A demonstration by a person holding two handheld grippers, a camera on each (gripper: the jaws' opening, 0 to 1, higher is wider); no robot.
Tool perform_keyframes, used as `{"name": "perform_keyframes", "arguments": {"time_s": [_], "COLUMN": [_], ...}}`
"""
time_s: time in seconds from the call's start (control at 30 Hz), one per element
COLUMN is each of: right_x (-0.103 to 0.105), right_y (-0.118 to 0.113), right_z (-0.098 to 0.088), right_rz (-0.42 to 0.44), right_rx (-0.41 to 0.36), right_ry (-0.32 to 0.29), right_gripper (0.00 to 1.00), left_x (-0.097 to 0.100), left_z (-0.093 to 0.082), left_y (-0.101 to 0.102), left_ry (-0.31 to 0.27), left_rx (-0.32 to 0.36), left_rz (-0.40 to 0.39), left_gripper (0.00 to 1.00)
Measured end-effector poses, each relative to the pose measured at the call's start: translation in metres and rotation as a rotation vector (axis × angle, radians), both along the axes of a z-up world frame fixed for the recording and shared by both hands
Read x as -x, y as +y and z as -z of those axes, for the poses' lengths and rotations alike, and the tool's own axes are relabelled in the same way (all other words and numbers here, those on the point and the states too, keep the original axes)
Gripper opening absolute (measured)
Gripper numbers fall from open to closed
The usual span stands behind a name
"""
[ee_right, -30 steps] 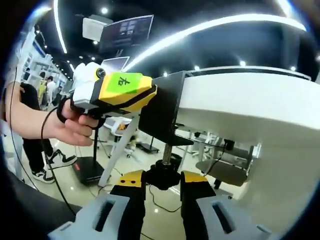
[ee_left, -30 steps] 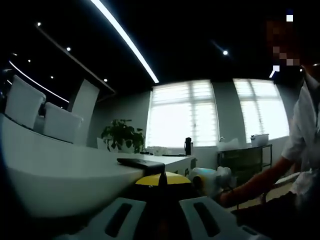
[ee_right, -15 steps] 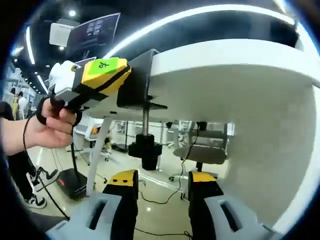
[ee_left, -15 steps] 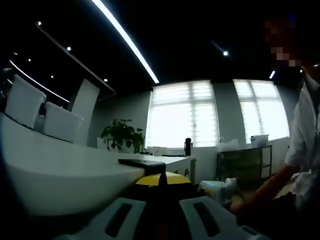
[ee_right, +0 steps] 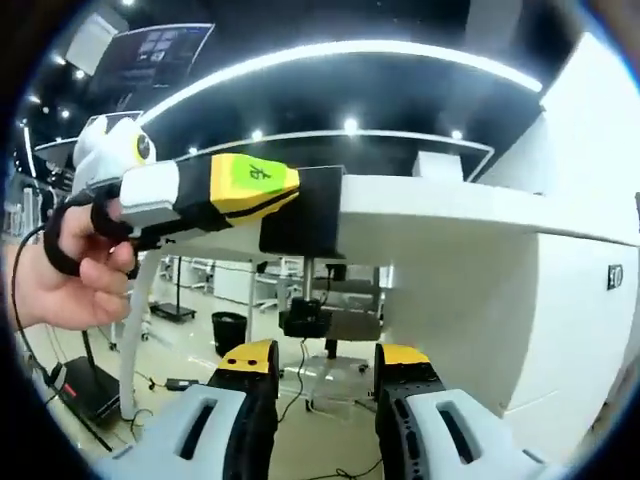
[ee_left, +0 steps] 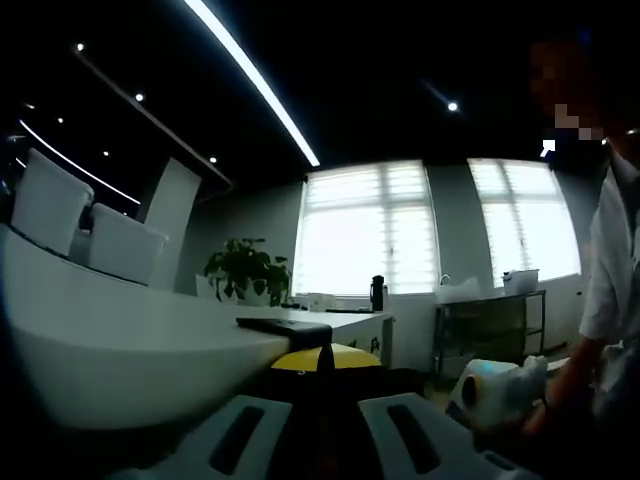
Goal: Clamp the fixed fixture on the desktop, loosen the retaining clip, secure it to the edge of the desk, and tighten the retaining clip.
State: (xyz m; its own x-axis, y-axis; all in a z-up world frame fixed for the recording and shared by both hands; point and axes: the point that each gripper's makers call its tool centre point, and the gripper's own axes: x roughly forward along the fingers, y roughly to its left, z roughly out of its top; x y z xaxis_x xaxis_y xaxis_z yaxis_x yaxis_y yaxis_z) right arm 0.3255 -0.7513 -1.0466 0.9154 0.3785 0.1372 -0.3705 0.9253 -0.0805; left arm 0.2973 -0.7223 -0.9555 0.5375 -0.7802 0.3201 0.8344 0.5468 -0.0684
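Black metal, the fixture is sitting hooked over the desk edge, its screw knob hanging just below. The left gripper is biting the fixture, presumably steadying it; its green label's writing is illegible. The right gripper is gaping apart below the knob, holding nothing.

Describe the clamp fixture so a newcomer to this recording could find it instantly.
In the right gripper view, follow the white desk to its near edge. The black fixture sits on that edge, gripped by the yellow-tipped left gripper; a screw knob hangs beneath it.
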Motion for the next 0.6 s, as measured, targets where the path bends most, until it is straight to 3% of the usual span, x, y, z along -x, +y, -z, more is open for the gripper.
{"name": "perform_keyframes", "arguments": {"time_s": [0.1, 0.4, 0.47, 0.6], "right_x": [-0.004, -0.016, -0.018, -0.024], "right_y": [0.009, 0.027, 0.029, 0.030], "right_z": [-0.002, -0.005, -0.007, -0.006], "right_rz": [-0.004, 0.002, -0.007, -0.083], "right_rx": [-0.021, 0.007, 0.020, -0.015], "right_ry": [0.008, -0.019, -0.032, 0.005], "right_gripper": [0.37, 0.31, 0.25, 0.24], "left_x": [0.000, 0.001, 0.001, 0.001], "left_z": [0.000, 0.000, 0.000, 0.000], "left_y": [0.000, 0.000, 0.000, 0.000], "left_ry": [0.000, 0.002, 0.003, 0.005], "left_rx": [0.002, -0.003, -0.004, -0.001], "left_rz": [0.001, -0.001, -0.001, 0.001], "left_gripper": [0.02, 0.02, 0.02, 0.02]}}
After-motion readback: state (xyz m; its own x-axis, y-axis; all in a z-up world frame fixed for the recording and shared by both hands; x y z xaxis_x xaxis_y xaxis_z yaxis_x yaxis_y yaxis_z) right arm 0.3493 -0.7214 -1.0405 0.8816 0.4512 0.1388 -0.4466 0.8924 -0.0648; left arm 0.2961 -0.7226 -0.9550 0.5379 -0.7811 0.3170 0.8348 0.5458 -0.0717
